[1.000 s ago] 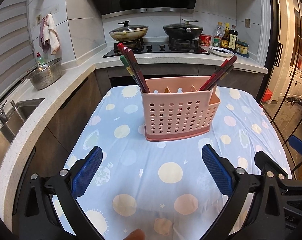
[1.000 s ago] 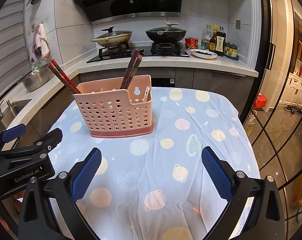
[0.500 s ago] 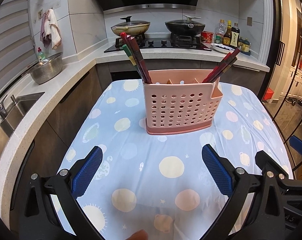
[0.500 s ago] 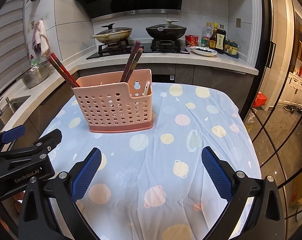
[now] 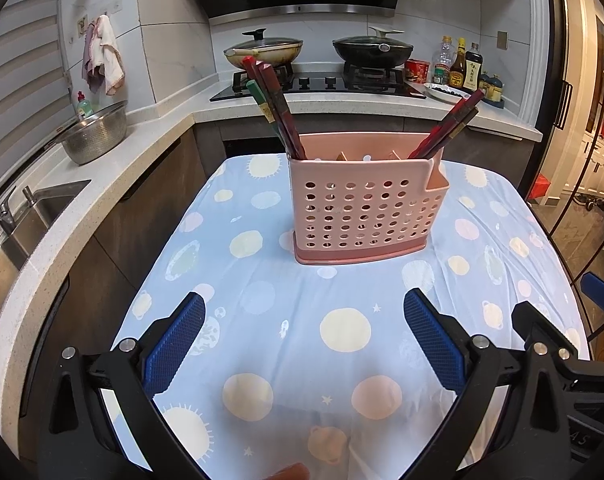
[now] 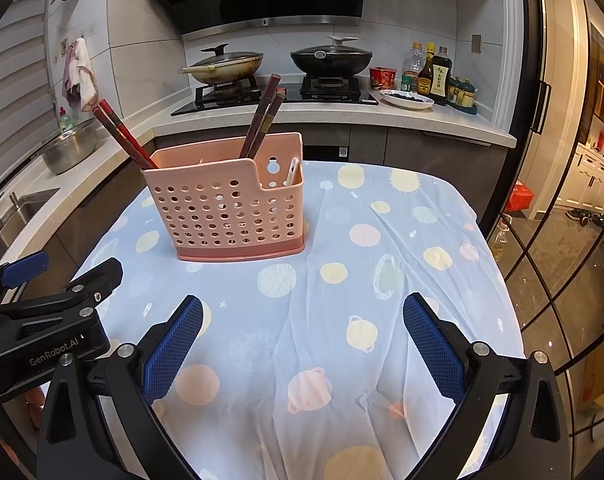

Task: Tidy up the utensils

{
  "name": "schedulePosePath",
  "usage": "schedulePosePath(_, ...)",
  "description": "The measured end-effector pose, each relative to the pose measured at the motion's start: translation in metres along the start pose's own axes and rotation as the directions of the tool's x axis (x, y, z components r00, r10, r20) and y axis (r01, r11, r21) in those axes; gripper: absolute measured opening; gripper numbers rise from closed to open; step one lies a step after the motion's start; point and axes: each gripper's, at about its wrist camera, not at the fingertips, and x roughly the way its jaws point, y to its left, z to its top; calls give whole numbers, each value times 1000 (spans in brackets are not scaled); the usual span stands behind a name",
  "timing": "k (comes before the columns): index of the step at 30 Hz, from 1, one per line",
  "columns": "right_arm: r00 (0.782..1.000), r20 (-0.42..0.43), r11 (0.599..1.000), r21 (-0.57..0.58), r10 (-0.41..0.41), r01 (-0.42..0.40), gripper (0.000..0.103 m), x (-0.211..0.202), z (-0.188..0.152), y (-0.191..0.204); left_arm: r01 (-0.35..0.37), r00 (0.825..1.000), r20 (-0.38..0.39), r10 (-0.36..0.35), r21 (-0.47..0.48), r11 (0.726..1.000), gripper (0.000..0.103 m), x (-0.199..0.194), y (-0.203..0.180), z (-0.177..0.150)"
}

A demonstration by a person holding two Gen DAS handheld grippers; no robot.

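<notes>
A pink perforated utensil holder (image 5: 362, 208) (image 6: 229, 212) stands upright on the table, near its far half. Dark red chopsticks (image 5: 275, 108) lean out of its left end, and another bunch of chopsticks (image 5: 448, 126) leans out to the right. In the right wrist view one bunch (image 6: 119, 134) sticks out at the left, a second (image 6: 263, 116) rises from the middle, and a pale utensil tip (image 6: 291, 170) shows in the low right compartment. My left gripper (image 5: 304, 344) is open and holds nothing, well short of the holder. My right gripper (image 6: 302, 344) is likewise open and holds nothing.
The table wears a light blue cloth with planets (image 5: 261, 280) (image 6: 362, 280). The left gripper's body (image 6: 41, 320) sits at the lower left of the right wrist view. Behind are a counter with a sink (image 5: 29, 216), a steel colander (image 5: 95, 134), a stove with two pans (image 5: 322, 48) and bottles (image 5: 458, 68).
Both cameras have risen and tilted slightly, so the holder sits a little lower and further in view. The holder and chopsticks have not moved. Both grippers stay open.
</notes>
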Motion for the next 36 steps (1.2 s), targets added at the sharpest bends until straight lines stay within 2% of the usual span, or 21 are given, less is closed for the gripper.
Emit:
schedulePosePath(23, 1000, -8, 1000, -7, 0, 0, 97, 2, -2, 2, -8, 1000, -22, 8, -18, 1000, 95, 3, 3, -5)
schedulePosePath(36, 1000, -22, 1000, -11, 5, -5, 97, 6, -4, 4, -37, 999, -37, 36, -14, 999, 95, 8, 1, -7)
